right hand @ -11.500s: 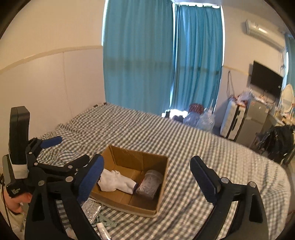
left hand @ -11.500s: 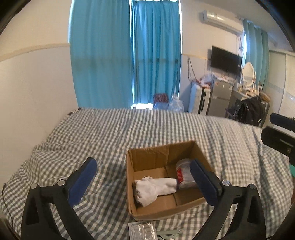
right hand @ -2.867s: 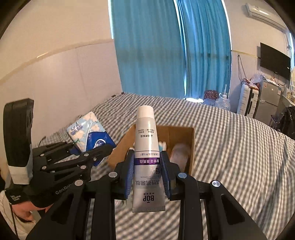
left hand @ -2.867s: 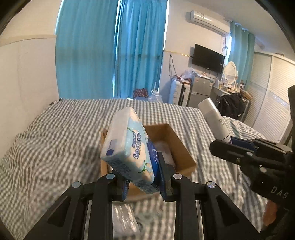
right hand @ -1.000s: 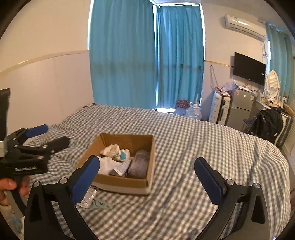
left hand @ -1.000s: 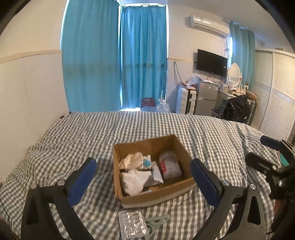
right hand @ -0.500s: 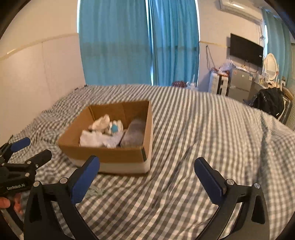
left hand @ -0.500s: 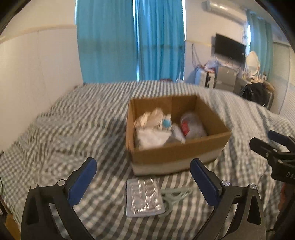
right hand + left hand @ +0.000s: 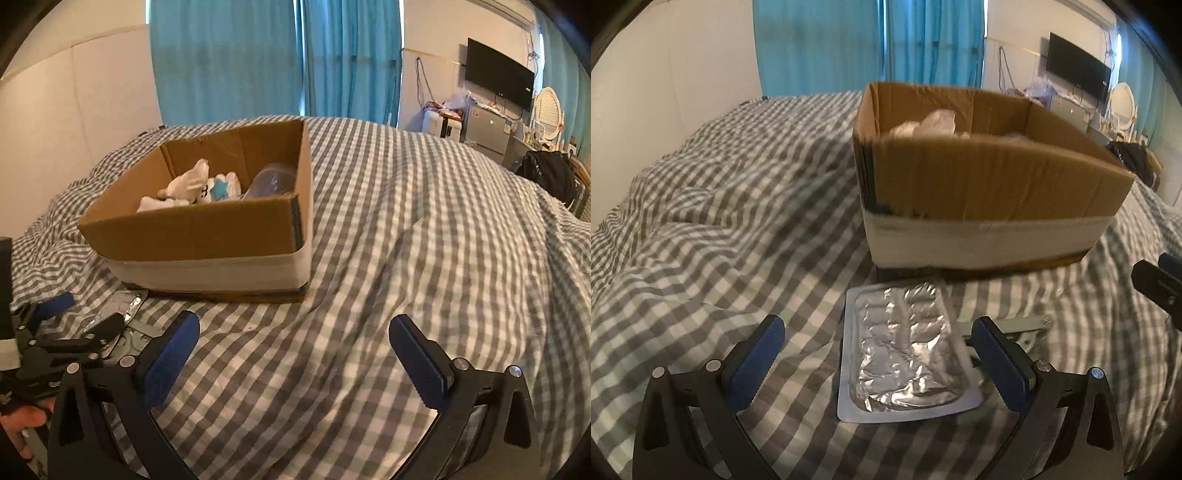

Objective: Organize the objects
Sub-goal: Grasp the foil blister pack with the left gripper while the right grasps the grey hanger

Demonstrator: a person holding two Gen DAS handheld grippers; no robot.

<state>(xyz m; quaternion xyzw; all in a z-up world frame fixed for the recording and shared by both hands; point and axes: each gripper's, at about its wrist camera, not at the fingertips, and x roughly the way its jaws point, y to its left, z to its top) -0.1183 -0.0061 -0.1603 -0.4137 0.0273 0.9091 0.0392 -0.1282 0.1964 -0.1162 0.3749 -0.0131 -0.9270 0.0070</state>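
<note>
Since half a second ago, both grippers have been lowered toward the bed. A silver foil blister pack, crinkled and rectangular, is seen between the wide-open, empty fingers of the left gripper, just before the cardboard box. The right gripper is likewise spread wide, with nothing held.

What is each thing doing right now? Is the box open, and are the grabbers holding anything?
cardboard box: open on top, upright on the bed, things inside.
foil pill pack: flat on the bedspread, outside the box, between the left gripper's fingers but not squeezed.
left gripper: open, empty.
right gripper: open, empty, over bare bedspread.
curtains: drawn shut.
TV: screen dark.
</note>
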